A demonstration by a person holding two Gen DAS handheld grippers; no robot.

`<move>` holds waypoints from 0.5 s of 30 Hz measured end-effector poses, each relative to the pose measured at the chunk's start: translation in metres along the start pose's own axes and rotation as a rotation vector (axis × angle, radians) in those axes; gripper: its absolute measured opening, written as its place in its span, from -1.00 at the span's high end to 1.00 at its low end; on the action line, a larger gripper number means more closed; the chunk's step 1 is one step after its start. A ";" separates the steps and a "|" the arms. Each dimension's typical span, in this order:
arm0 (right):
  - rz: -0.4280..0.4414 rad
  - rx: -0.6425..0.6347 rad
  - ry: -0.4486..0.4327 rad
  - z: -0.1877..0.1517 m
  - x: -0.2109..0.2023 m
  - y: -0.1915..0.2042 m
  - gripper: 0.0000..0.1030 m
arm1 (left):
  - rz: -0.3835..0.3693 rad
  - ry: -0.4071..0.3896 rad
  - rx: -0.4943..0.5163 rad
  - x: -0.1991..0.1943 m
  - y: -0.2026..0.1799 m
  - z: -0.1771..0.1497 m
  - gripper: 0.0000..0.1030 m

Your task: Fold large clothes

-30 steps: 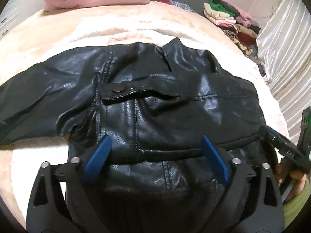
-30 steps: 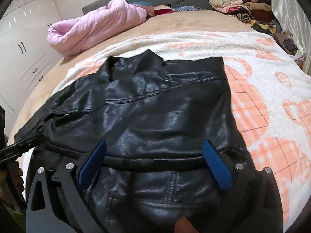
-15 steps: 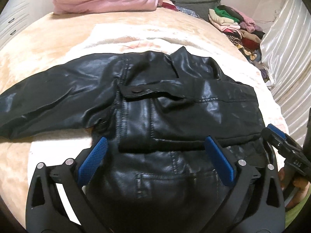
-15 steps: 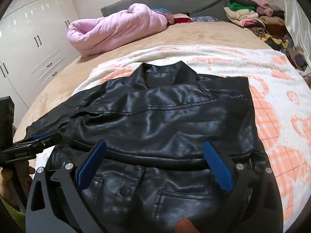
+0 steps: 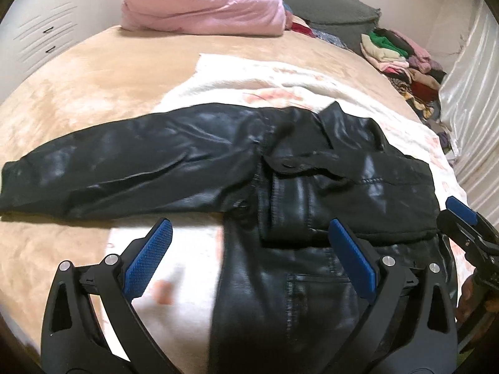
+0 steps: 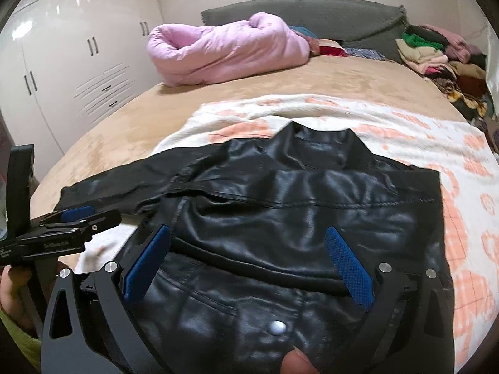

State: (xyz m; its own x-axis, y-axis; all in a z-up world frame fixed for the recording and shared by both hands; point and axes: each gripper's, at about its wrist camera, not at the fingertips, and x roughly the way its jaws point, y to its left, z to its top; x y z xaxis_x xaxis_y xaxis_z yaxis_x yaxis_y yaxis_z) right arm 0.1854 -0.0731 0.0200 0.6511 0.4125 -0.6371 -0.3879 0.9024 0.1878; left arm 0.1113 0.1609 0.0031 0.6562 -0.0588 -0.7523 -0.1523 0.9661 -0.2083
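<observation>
You are hovering the left gripper (image 5: 249, 255) low, jaws spread wide, gripping nothing | right gripper (image 6: 249, 261) likewise agape and empty | black jacket (image 6: 296, 212) is lying at 12 o'clock on the blanket (image 6: 405, 124), sleeve (image 5: 124, 162) stretching toward 9 o'clock.

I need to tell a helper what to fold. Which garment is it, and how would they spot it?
On the bed, a white and orange blanket covers the near end. The black leather jacket lies on it, the only black, shiny garment there.
</observation>
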 end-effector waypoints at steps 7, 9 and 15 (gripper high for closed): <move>0.038 -0.059 -0.009 0.013 0.009 0.038 -0.92 | 0.022 -0.028 -0.050 -0.011 0.026 0.003 -0.82; 0.053 -0.078 -0.013 0.017 0.011 0.049 -0.92 | 0.027 -0.033 -0.071 -0.013 0.036 0.004 -0.82; 0.087 -0.111 -0.013 0.027 0.019 0.074 -0.92 | 0.043 -0.046 -0.128 -0.018 0.063 0.004 -0.82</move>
State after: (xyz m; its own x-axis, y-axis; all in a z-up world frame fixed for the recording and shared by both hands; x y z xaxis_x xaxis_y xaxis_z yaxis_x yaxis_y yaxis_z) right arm 0.1867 0.0043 0.0424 0.6201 0.4910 -0.6119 -0.5128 0.8440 0.1575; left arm 0.0926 0.2236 0.0061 0.6798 -0.0038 -0.7334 -0.2719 0.9274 -0.2568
